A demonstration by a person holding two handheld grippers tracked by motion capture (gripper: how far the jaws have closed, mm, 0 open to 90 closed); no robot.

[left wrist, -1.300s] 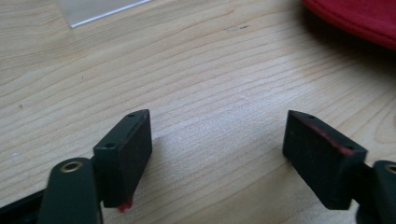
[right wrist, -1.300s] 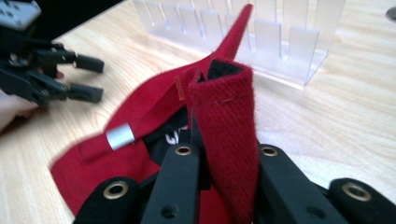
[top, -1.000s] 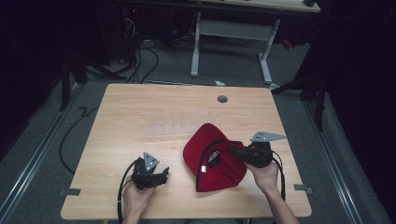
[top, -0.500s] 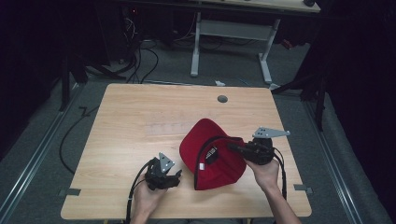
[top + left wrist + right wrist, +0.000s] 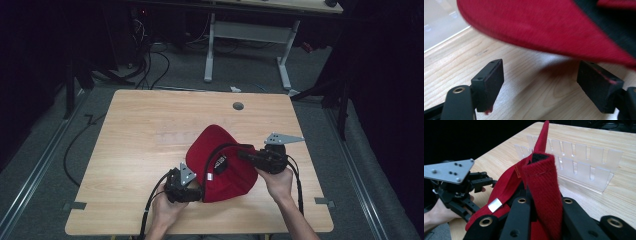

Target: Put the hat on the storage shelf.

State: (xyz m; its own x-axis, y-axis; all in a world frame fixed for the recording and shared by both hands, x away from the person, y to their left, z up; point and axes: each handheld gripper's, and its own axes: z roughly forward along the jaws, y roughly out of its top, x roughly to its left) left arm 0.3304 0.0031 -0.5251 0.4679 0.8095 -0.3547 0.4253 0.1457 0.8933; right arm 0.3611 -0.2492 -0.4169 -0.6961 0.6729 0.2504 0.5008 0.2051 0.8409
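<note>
Wooden table (image 5: 135, 150) is carrying everything; both grippers are working over its near half.

Red cap (image 5: 220, 162) is lying just ahead of the left gripper and against the right one, its inside turned up and its black lining showing. In the left gripper view the cap's red brim (image 5: 544, 27) is hanging blurred just above and beyond the jaws.

Clear plastic rack (image 5: 574, 162) is standing on the table past the right gripper, beyond the cap; its slots are facing up.

Right gripper (image 5: 245, 155) is reaching in from the cap's right side, its grey three-cornered plate on top. In the right gripper view its jaws are pressing together on a folded red strap (image 5: 544, 190) of the cap, as tight as they get; the strap is standing up between them and a small silver tag (image 5: 494, 205) is sitting on the band beside it.

Left gripper (image 5: 192, 186) is sitting at the cap's near left edge, held in the person's left hand (image 5: 167, 210). Its jaws are standing wide apart and have just been opening further. Bare wood is showing between the pads (image 5: 490, 82); the cap's brim is running across above their tips, and whether it is brushing them I cannot tell. Nothing is gripped.
</note>
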